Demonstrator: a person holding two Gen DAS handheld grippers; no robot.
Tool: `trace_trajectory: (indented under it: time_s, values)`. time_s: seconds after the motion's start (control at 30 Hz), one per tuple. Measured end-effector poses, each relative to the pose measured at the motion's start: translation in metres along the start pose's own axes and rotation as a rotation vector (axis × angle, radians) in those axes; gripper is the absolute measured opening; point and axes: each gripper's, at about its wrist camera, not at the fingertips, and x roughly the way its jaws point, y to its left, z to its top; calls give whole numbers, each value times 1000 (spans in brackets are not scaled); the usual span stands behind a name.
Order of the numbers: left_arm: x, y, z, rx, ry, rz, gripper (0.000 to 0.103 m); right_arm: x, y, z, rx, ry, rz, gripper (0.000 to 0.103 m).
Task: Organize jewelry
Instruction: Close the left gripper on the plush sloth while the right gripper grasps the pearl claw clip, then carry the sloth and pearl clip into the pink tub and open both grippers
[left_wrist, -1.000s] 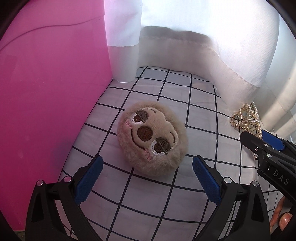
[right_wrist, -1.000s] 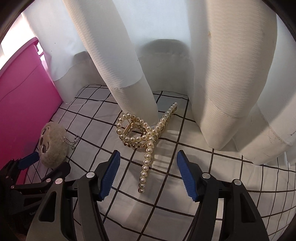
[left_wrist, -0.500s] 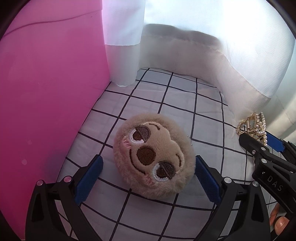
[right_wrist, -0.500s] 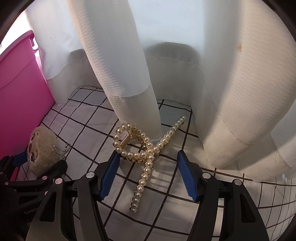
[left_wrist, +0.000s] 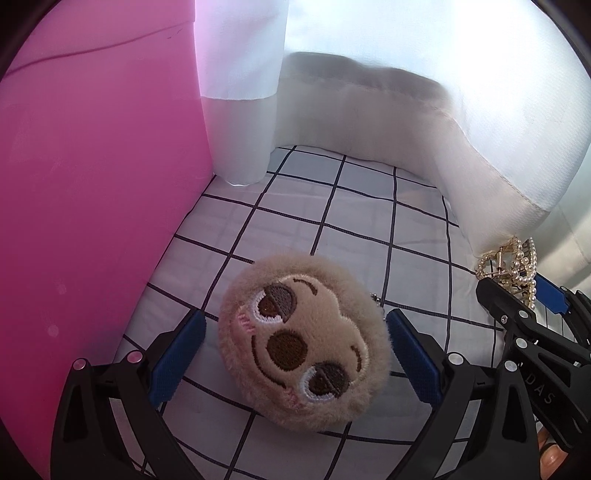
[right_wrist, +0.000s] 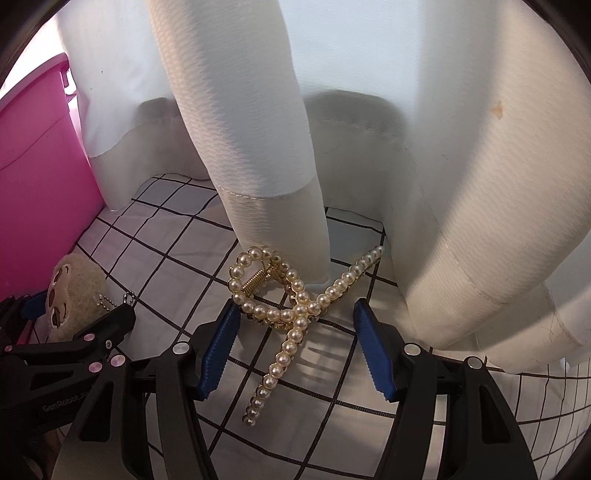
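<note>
Pearls on the gold hair claw (right_wrist: 295, 314) catch the light where it lies on the checked cloth (right_wrist: 184, 236), touching a white curtain (right_wrist: 258, 129) fold. The right tool (right_wrist: 291, 354) straddles it, open. Left, the open left tool (left_wrist: 295, 360) brackets a plush sloth keychain (left_wrist: 303, 343) beside a pink bin (left_wrist: 92, 184).

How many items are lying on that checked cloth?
2: a plush sloth keychain near the pink bin, and a pearl hair claw clip by the white curtain. More may be hidden.
</note>
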Motion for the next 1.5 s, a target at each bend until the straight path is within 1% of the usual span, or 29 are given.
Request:
trace_trajectory:
  time_s: [0.1, 0.13, 0.17, 0.23, 0.27, 0.3, 0.33, 0.43, 0.57, 0.7, 1.03, 1.07, 1.27, 1.4, 1.5]
  values:
    - [0, 1, -2, 4, -14, -1, 95, 0, 3, -3, -6, 0, -2, 59]
    - [-3, 4, -6, 6, -21, -1, 92, -1, 2, -4, -10, -1, -4, 57]
    - [-6, 6, -12, 11, -30, -3, 90, -2, 3, -5, -12, -3, -6, 52]
    - [-11, 5, -18, 27, -52, -10, 76, -7, 4, -8, -17, -9, -14, 47]
    - [-14, 4, -22, 37, -60, -15, 72, -7, 4, -9, -15, -11, -12, 44]
    - [-16, 2, -24, 46, -66, -19, 63, -8, 4, -10, -14, -11, -12, 44]
    - [-18, 1, -26, 53, -67, -20, 58, -10, 5, -11, -12, -10, -9, 44]
    - [-20, 2, -29, 45, -66, -26, 51, -15, 6, -16, -5, -12, 0, 44]
    - [-23, 5, -32, 37, -56, -31, 50, -21, 10, -28, 3, -13, 12, 44]
    - [-30, 8, -45, 36, -50, -44, 50, -32, 15, -43, 13, -13, 22, 44]
    - [-56, -4, -67, 89, -58, -80, 50, -68, 22, -87, 57, 9, 22, 44]
    - [-60, 0, -77, 91, -58, -86, 50, -73, 21, -91, 63, 9, 22, 44]
    - [-81, -1, -92, 117, -55, -111, 50, -109, 12, -113, 88, -1, 14, 44]
    - [-106, -2, -99, 146, -68, -129, 50, -140, 6, -124, 101, -15, 2, 44]
    - [-126, -3, -97, 162, -86, -146, 50, -165, 3, -126, 102, -35, -15, 44]
